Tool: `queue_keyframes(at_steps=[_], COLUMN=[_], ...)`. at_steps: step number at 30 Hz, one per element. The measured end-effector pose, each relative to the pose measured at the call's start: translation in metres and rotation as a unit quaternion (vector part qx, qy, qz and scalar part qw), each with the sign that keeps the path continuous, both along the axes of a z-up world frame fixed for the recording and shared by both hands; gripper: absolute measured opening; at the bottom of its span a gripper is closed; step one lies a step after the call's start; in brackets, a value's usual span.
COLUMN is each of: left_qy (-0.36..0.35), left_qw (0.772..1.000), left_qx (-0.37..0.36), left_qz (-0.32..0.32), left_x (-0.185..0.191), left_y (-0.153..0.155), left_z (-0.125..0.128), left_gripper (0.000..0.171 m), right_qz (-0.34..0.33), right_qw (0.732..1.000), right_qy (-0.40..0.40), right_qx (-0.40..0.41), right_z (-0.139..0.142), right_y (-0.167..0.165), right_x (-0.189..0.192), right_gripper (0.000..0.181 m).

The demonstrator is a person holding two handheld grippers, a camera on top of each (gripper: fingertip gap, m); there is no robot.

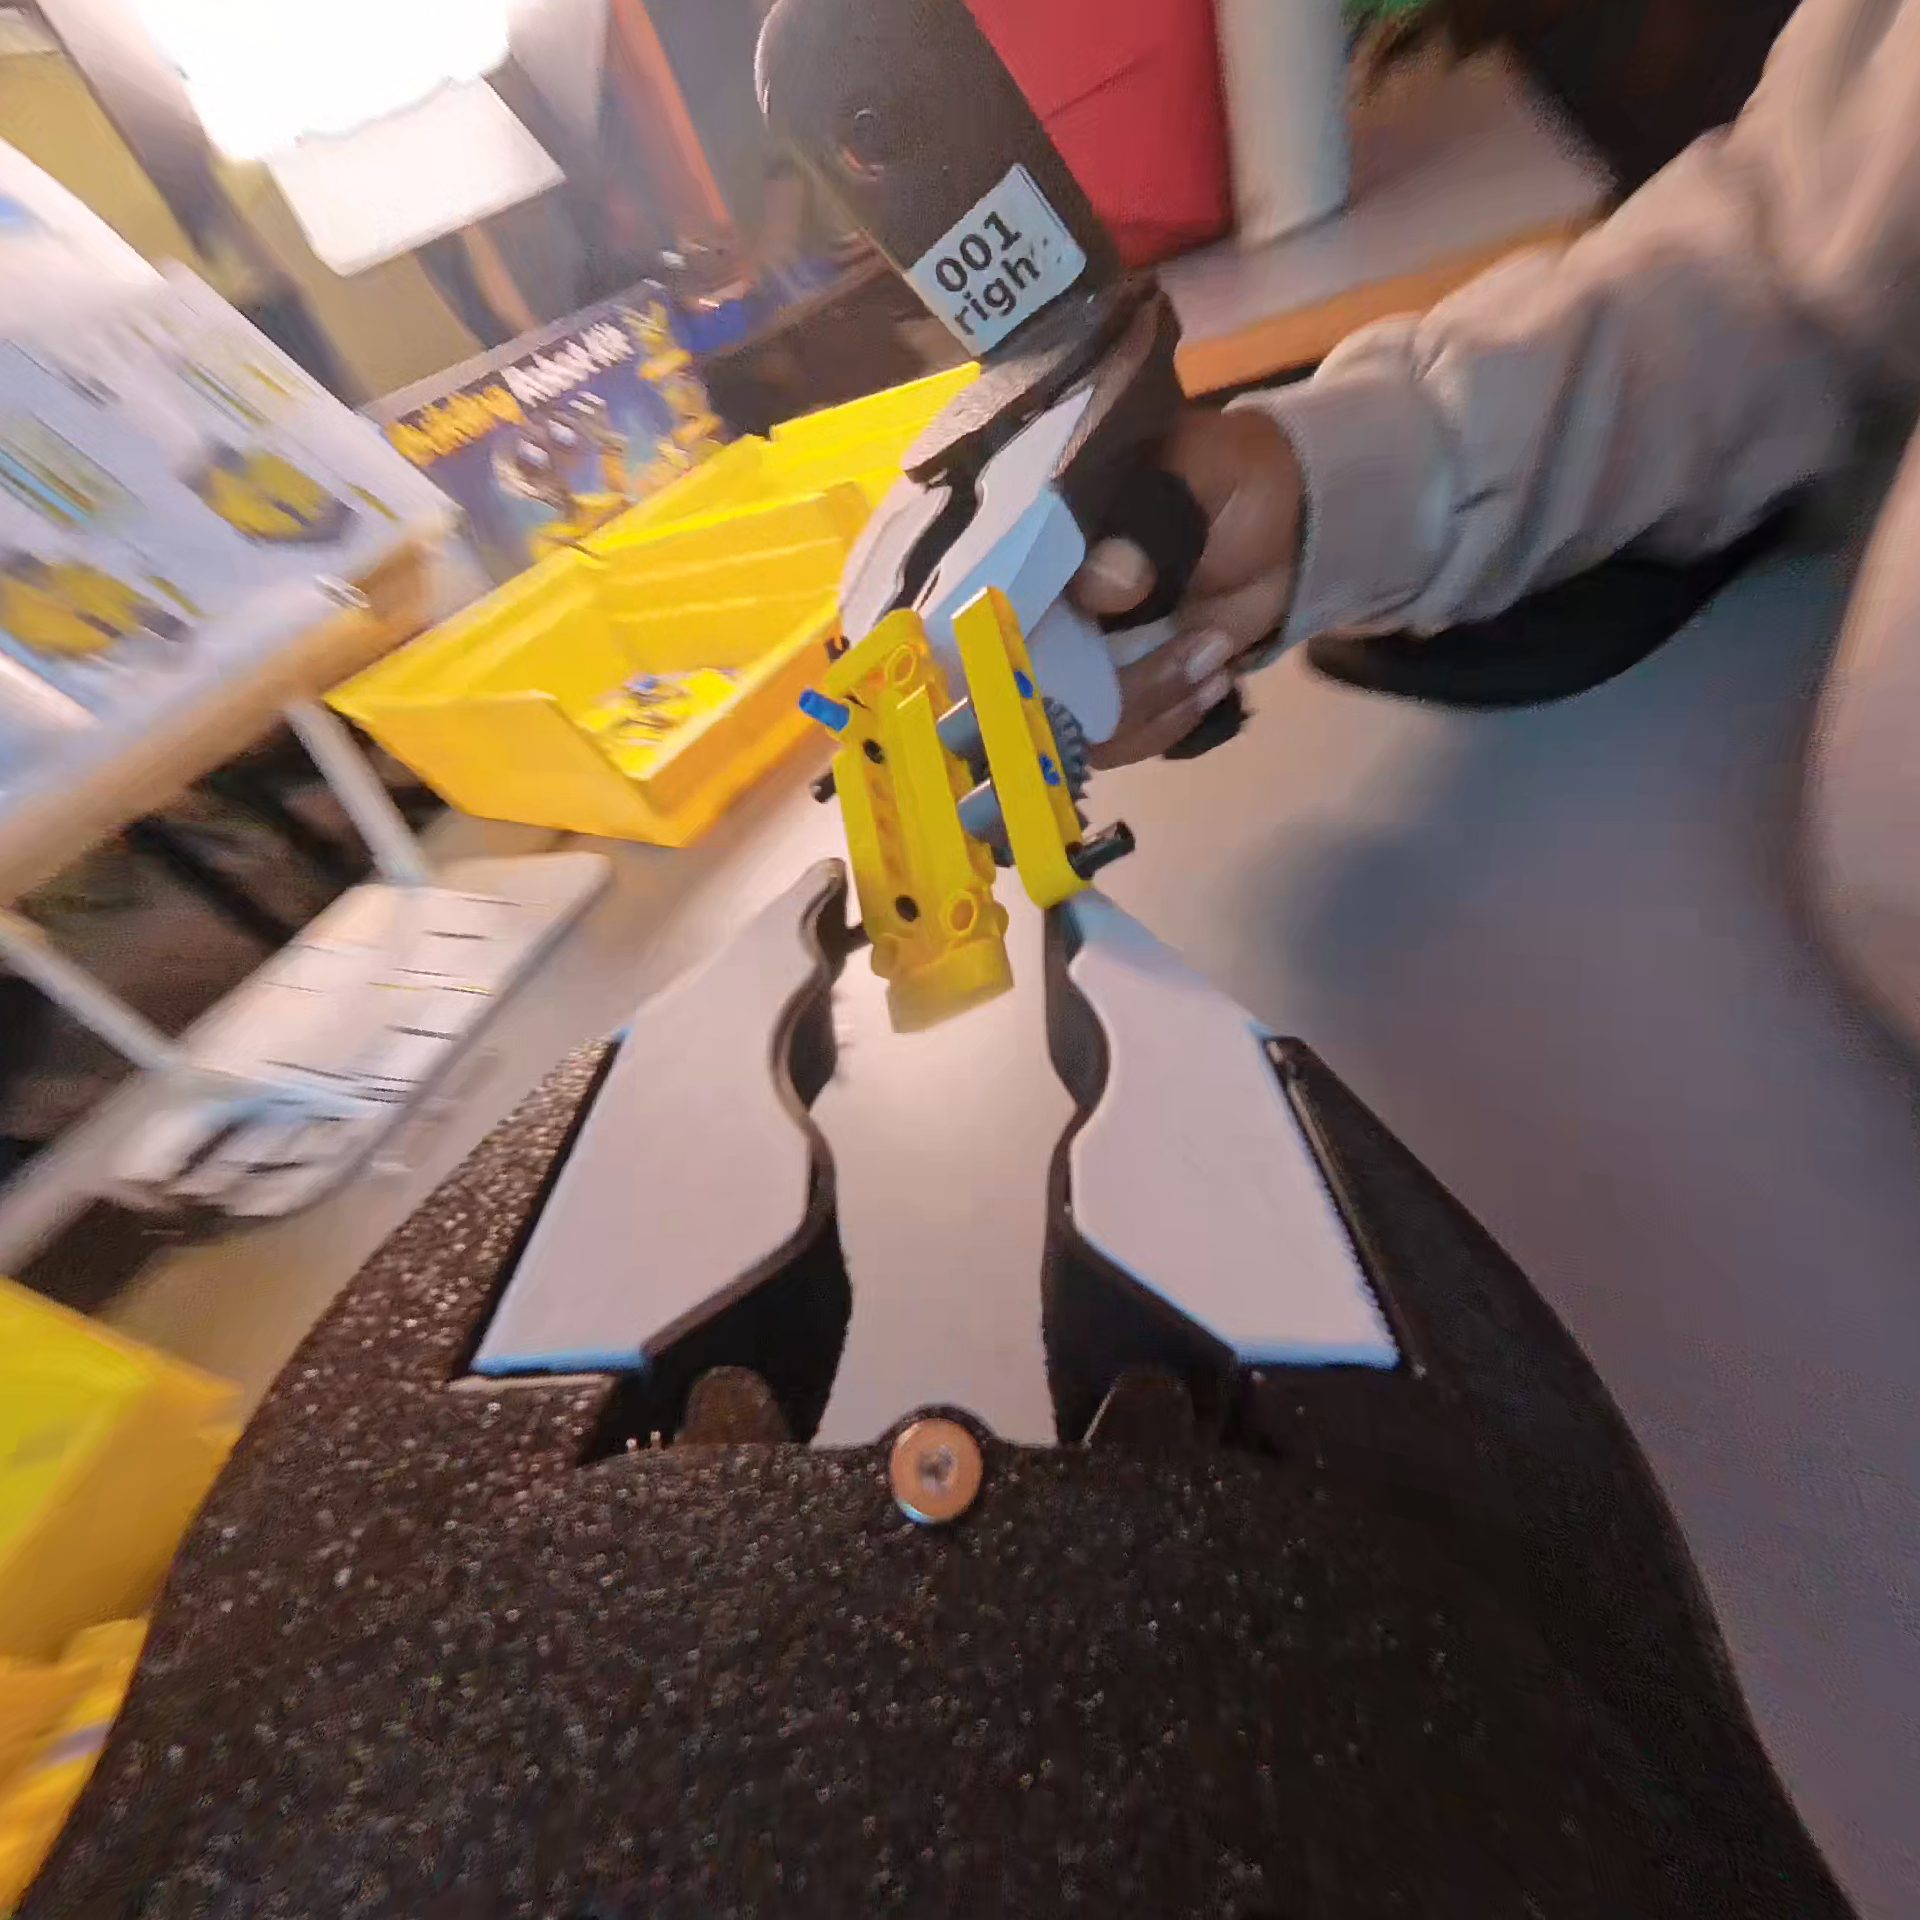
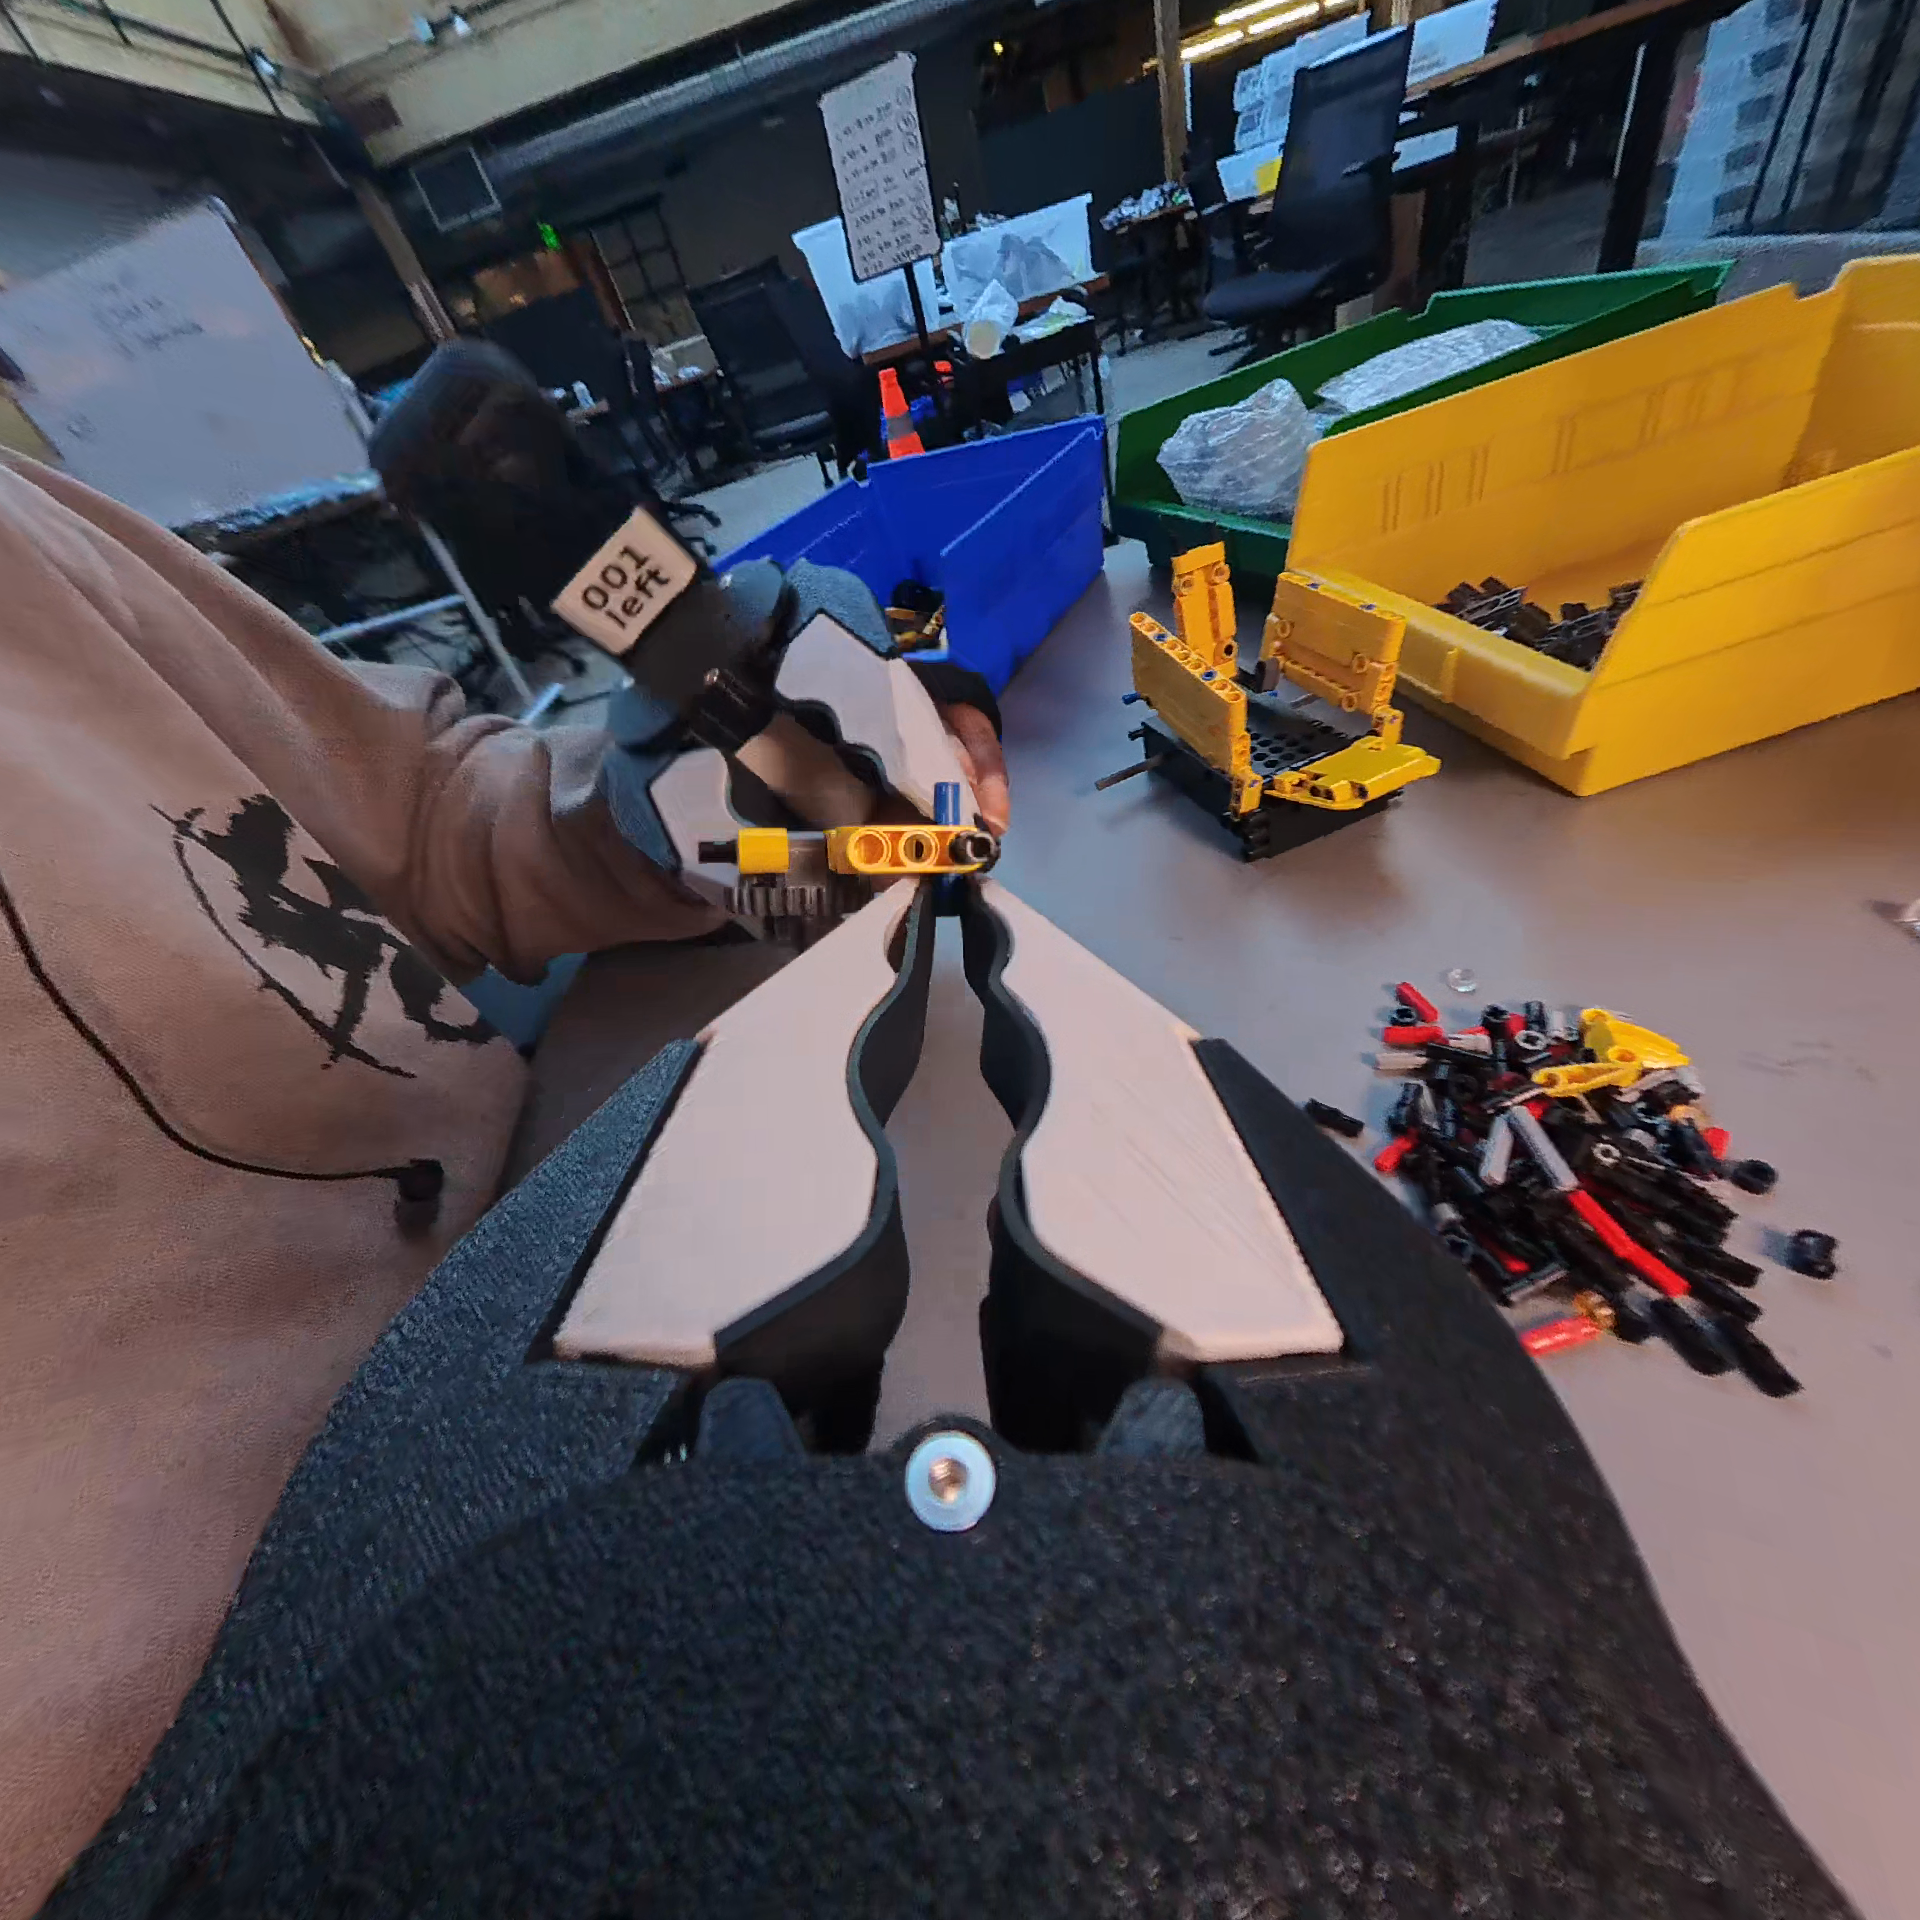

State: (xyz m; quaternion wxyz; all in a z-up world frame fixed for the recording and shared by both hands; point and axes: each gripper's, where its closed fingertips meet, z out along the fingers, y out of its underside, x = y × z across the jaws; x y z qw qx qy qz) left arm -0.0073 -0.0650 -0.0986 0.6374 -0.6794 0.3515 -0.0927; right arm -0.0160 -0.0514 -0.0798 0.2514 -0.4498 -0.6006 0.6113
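A small yellow brick assembly [image 1: 914, 831] with grey axles, a dark gear [image 1: 1065, 738] and blue pins hangs in the air between my two grippers. My right gripper [image 2: 940, 894] is shut on a blue pin [image 2: 945, 802] that passes through the assembly's yellow beam [image 2: 894, 850]. My left gripper [image 1: 951, 899] is open. The assembly's lower end sits between its fingertips, and the right fingertip [image 1: 1081, 920] is at the end of the yellow beam. In the right wrist view the left gripper [image 2: 810, 769] shows behind the assembly with its fingers apart.
On the grey table stand a partly built yellow and black model [image 2: 1278, 717], a yellow bin [image 2: 1662, 582], a blue bin [image 2: 987, 540] and a green bin [image 2: 1195, 457]. A pile of small black, red and yellow parts [image 2: 1558, 1143] lies at the right. More yellow bins [image 1: 582, 707] and a printed booklet [image 1: 156, 488] are at the left. Left and right tips are no more than a few centimetres apart.
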Motion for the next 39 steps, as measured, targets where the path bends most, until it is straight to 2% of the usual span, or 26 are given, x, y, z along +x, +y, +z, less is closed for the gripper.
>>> queue_keyframes(at_steps=[1,3,4,7,10,13,17,19,21,22,25,28,30,37,39], left_qy=[-0.061,-0.171,-0.209,-0.243,-0.232,-0.199,-0.164,-0.122,-0.078,-0.067,-0.043,-0.076,-0.070,-0.091,-0.094], left_qw=[0.996,0.973,0.963,0.949,0.952,0.956,0.968,0.975,0.979,0.979,0.979,0.980,0.983,0.983,0.984], left_qx=[-0.047,-0.121,-0.141,-0.168,-0.168,-0.189,-0.175,-0.178,-0.181,-0.184,-0.186,-0.165,-0.150,-0.133,-0.125], left_qz=[-0.033,-0.093,-0.097,-0.108,-0.104,-0.102,-0.069,-0.058,-0.056,-0.063,-0.068,-0.083,-0.075,-0.083,-0.082], left_x=[0.002,0.005,0.001,-0.001,0.000,-0.001,-0.005,0.003,0.011,0.015,0.015,0.017,0.016,0.020,0.017], left_y=[-0.004,-0.012,-0.011,-0.012,-0.011,-0.013,-0.005,-0.001,0.000,-0.001,-0.006,-0.013,-0.013,-0.018,-0.018], left_z=[0.000,0.008,0.011,0.009,0.008,-0.001,-0.004,-0.014,-0.024,-0.026,-0.029,-0.012,-0.006,0.005,0.007], left_gripper=[0.044,0.052,0.053,0.055,0.056,0.065,0.068,0.069,0.065,0.057,0.054,0.053,0.052,0.050,0.048], right_qz=[-0.007,-0.012,-0.023,-0.041,-0.058,-0.075,-0.064,-0.053,-0.034,-0.029,-0.024,-0.012,-0.008,0.038,0.047], right_qw=[1.000,0.999,0.998,0.992,0.984,0.977,0.973,0.966,0.963,0.961,0.950,0.957,0.964,0.993,0.993], right_qy=[0.001,0.007,0.014,0.027,0.026,0.011,-0.027,-0.040,-0.044,-0.042,-0.033,-0.004,0.008,0.020,0.016], right_qx=[0.018,0.041,0.060,0.115,0.168,0.202,0.220,0.250,0.265,0.271,0.308,0.289,0.266,0.110,0.104], right_z=[-0.001,-0.002,-0.001,0.006,0.005,0.001,-0.016,-0.027,-0.034,-0.036,-0.038,-0.024,-0.019,-0.011,-0.016], right_y=[0.003,0.005,0.007,0.011,0.014,0.022,0.019,0.008,-0.006,-0.011,-0.016,-0.023,-0.025,-0.031,-0.030], right_x=[0.001,0.003,0.002,0.003,0.005,0.007,0.006,0.001,-0.002,-0.004,-0.004,-0.001,-0.001,0.007,0.007], right_gripper=[0.003,0.003,0.003,0.003,0.003,0.003,0.003,0.003,0.003,0.003,0.002,0.002,0.002,0.003,0.003])
